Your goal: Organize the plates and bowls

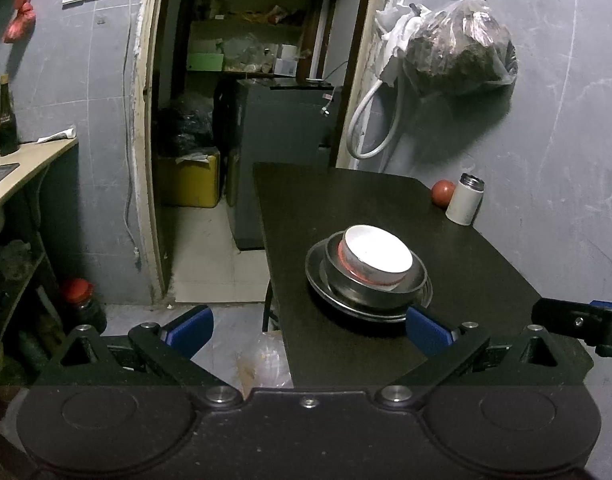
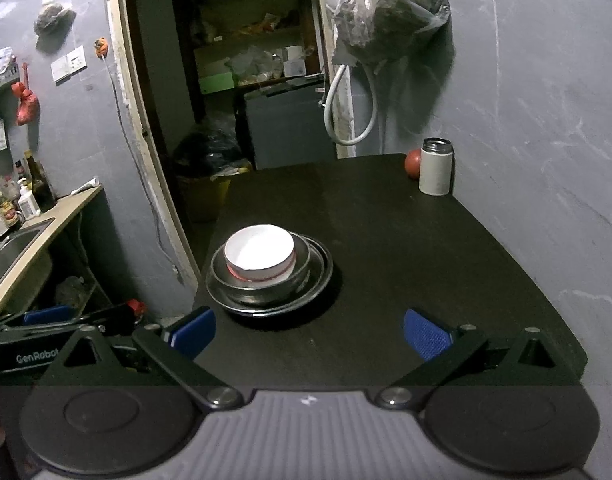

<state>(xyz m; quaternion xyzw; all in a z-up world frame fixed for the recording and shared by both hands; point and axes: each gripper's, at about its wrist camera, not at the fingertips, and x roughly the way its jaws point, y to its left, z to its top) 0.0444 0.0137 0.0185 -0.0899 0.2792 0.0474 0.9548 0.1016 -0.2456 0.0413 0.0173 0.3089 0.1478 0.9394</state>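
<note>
Your stack sits on the dark tabletop (image 2: 386, 240) towards its left edge: a white bowl (image 2: 260, 252) nested in a steel bowl (image 2: 262, 292), which rests on a steel plate (image 2: 320, 280). Everything looks already gathered, so your next move, if any, is probably a nudge or a lift of the whole pile.

From your left gripper (image 1: 308, 332) the stack lies just ahead and a little to the right, the plate's near rim almost at the right blue fingertip (image 1: 426, 334). From your right gripper (image 2: 308, 334) it lies ahead and to the left, farther off. Your left hand is the nearer one. Both grippers are spread wide and hold nothing. The pile is round, so no long axis matters.

A white flask (image 2: 436, 168) and a red fruit (image 2: 413, 163) stand at the far right corner, well apart from the stack.

The only readable writing is "GenRobot", cut off, on the left gripper's body in the right wrist view.
</note>
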